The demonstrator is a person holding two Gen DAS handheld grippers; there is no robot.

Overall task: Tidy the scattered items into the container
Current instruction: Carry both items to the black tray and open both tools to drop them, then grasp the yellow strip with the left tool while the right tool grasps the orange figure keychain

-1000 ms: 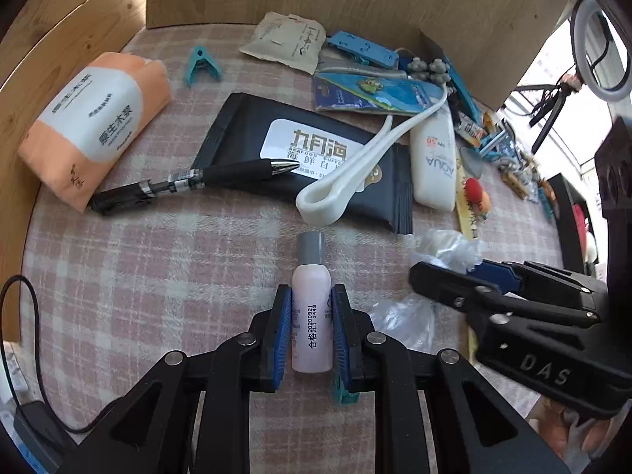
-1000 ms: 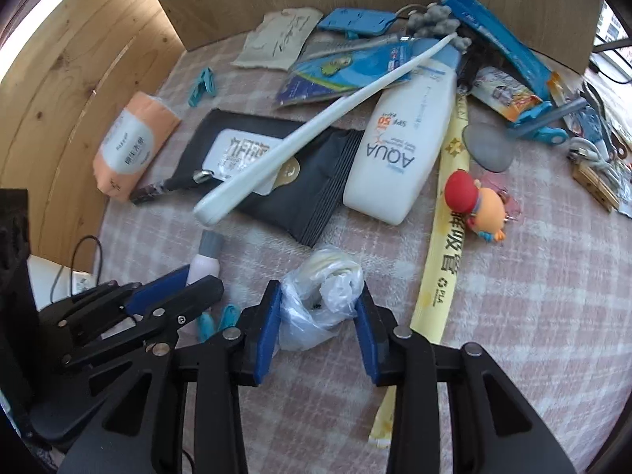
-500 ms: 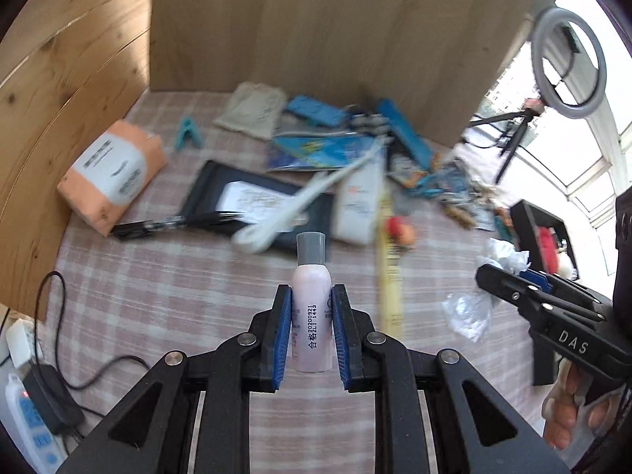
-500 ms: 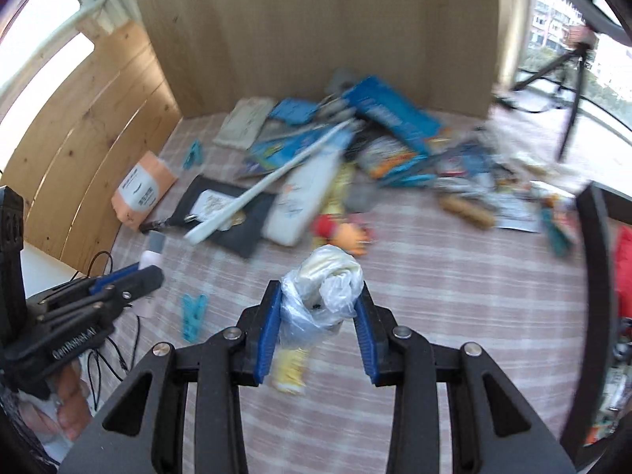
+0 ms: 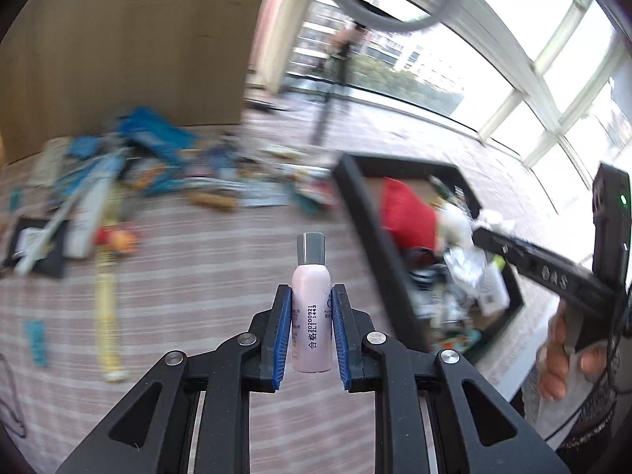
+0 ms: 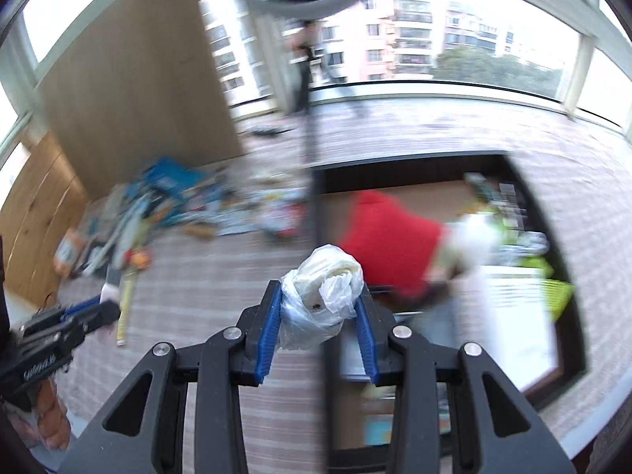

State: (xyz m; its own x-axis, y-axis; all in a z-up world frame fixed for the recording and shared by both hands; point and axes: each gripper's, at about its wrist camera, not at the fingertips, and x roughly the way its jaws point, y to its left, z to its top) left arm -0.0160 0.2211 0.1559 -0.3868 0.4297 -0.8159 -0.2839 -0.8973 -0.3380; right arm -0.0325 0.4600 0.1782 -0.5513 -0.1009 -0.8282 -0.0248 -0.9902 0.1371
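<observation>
Both loads should be carried fully over the black container [image 6: 568,260], lying at about three o'clock on the bench [image 5: 189,276], and lowered past its rim before any release. It is already crowded, so aim for gaps. The right gripper [image 6: 318,316] pinches a crumpled clear plastic bag [image 6: 324,292]; the left gripper [image 5: 312,326] clamps a small pink bottle [image 5: 311,316], grey-capped, upright.

Daylight from large windows [image 6: 454,39], blown out to white at upper right in both views. Strong motion blur over table clutter [image 5: 130,181] and black tray [image 6: 553,237]. Gripper arms and held items sharp. Fisheye bending; dark corner vignette.
</observation>
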